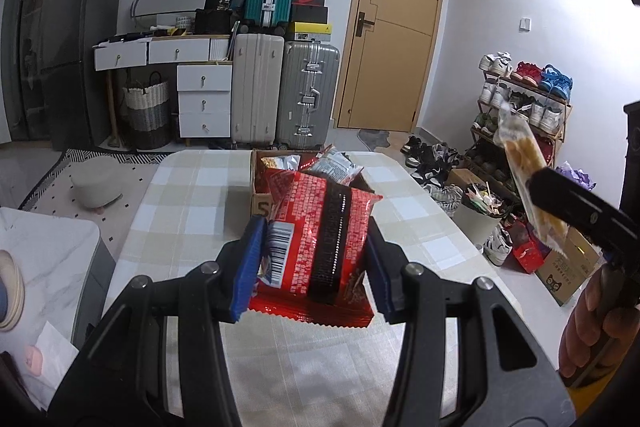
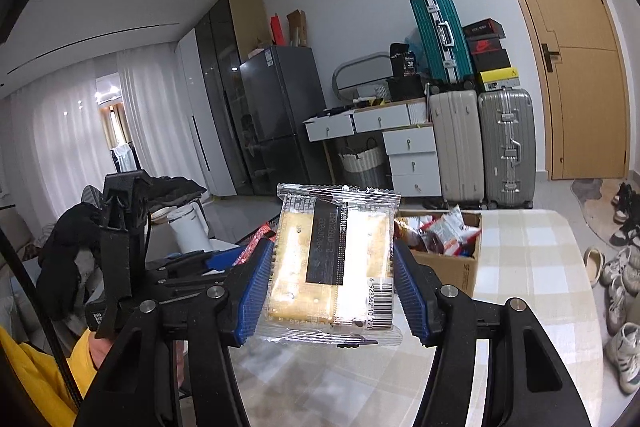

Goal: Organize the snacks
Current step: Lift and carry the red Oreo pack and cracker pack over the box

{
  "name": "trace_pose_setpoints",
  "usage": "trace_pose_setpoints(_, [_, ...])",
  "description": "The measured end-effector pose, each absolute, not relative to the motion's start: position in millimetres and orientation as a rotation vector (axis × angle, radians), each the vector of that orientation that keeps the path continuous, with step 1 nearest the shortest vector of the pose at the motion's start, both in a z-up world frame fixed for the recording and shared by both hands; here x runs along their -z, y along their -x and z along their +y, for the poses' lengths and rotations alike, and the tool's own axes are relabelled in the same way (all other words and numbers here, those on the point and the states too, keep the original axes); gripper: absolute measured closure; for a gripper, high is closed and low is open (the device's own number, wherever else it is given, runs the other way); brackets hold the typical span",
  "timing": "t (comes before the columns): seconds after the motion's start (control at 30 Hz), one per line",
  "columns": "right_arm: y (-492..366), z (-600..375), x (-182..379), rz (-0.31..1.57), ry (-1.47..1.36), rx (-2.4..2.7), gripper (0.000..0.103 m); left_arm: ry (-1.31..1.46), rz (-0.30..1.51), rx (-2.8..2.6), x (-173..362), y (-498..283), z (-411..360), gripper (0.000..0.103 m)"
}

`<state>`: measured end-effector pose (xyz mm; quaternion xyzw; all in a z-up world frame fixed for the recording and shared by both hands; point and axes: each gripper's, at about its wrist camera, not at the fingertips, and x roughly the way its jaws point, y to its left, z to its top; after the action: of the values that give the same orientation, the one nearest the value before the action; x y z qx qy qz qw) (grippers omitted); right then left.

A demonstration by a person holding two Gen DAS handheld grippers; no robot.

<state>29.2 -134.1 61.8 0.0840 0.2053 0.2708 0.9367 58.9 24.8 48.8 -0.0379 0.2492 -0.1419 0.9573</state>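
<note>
Left tongs: blue pads pressed against both sides of a red snack packet, held upright above the counter, its barcode and a black band facing the camera. The packet blocks the near part of the cardboard box directly behind it.

Right tongs: clamped on a clear-wrapped cracker packet, gripped at both side edges, barcode at lower right, lifted clear of the counter. In the left wrist view this same packet appears at the right, tilted in the air and well apart from the red packet, with the black body of the right tongs in front of its lower part.

The cardboard box stands open on the checked counter cloth toward the far edge and holds several snack bags, red and silver among them. In the right wrist view the box lies just right of the cracker packet and is partly hidden by the right pad.

Surroundings: a white kettle left of the tongs; stacked suitcases, a white drawer unit, a dark refrigerator and a wooden door along the far wall; a shoe rack and loose shoes on the floor to the right.
</note>
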Motion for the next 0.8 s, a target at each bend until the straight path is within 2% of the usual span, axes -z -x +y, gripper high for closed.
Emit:
trace_pose_setpoints(0.3, [-55.1, -126.1, -83.4, 0.392, -0.108, -0.527, 0.044, 0.084, 0.496, 0.299, -72.5, -94.2, 26.0, 0.058])
trace_pose_setpoints(0.57, [-122.0, -108.3, -104.7, 0.441, -0.006, -0.394, 0.044, 0.049, 0.503, 0.283, -94.7, -148.3, 25.4, 0.058])
trace_pose_setpoints(0.8, [-181.0, -82.6, -109.7, 0.433, 0.096, -0.374, 0.044, 0.047, 0.547, 0.253, -92.9, -216.4, 33.9, 0.058])
